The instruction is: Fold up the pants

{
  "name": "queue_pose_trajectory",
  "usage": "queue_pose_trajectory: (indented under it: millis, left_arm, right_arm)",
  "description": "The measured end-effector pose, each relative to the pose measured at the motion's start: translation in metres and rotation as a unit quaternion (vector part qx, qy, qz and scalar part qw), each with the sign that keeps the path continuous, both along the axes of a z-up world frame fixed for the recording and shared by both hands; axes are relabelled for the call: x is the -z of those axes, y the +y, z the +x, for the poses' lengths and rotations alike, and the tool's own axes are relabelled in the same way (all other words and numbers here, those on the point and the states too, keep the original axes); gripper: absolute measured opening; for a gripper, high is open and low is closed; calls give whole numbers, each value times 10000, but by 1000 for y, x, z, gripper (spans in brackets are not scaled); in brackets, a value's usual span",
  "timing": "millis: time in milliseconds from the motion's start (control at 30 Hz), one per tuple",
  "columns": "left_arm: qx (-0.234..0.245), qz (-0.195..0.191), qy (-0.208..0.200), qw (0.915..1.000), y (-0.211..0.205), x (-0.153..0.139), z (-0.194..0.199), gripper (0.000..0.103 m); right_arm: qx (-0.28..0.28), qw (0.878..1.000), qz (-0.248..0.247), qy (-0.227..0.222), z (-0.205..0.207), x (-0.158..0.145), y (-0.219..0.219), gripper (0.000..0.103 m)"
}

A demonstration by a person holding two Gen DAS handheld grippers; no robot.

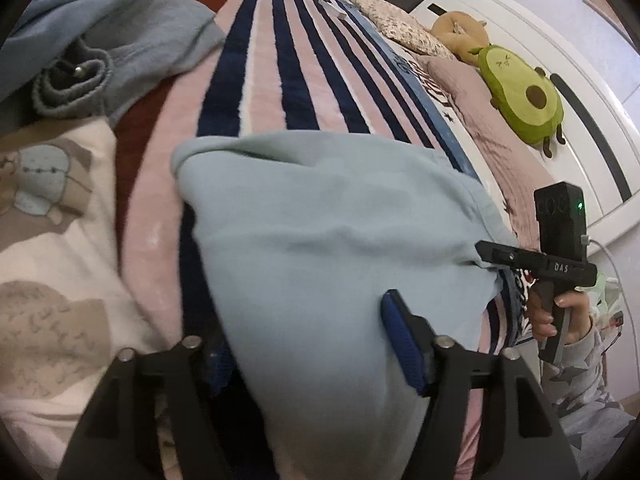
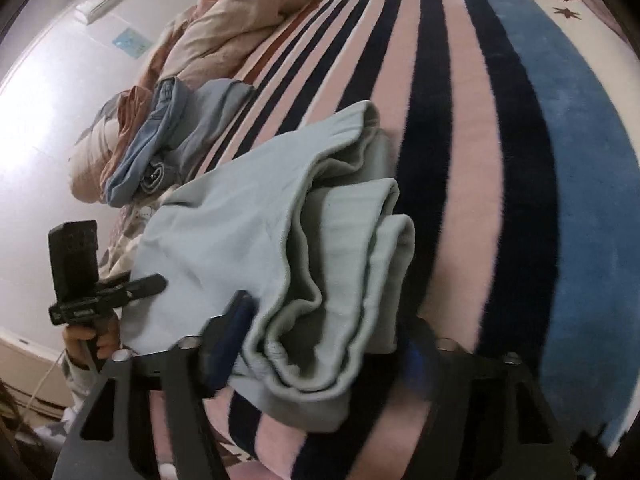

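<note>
The pale blue pants lie folded in layers on the striped blanket; in the right wrist view the pants show stacked folds with the waistband near my fingers. My left gripper has its jaws wide apart, straddling the near edge of the pants, one blue pad resting on the cloth. My right gripper also straddles the folded edge with its jaws apart. Each gripper shows in the other view: the right one at the pants' right edge, the left one at the left edge.
A pile of blue-grey clothes lies at the back left, also in the right wrist view. A cream patterned blanket is on the left. An avocado plush and pillows sit by the white headboard. A crumpled duvet lies behind.
</note>
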State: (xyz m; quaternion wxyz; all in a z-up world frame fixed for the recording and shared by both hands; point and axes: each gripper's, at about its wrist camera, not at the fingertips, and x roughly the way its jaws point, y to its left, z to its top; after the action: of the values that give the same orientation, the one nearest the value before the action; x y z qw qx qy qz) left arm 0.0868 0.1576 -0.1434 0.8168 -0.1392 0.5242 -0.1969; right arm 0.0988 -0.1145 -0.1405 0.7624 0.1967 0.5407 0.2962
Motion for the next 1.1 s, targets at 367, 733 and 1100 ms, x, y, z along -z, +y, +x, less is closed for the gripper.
queue_pose_trajectory:
  millis: [367,733,1100]
  left_arm:
    - [-24,352,-788,9963,-5,-38,-7,20]
    - [-114,496,-1162,9919,16,-77,-20,19]
    - [-191,544,-710,9958,24,-40,-9,20]
  right_arm:
    - [25,9963,-120,-856,-9,-57,24,27]
    - [-151,9922,-374,-1181,-21,-98,55,28]
    - [3,9998,-31,189,-7,1,19,66]
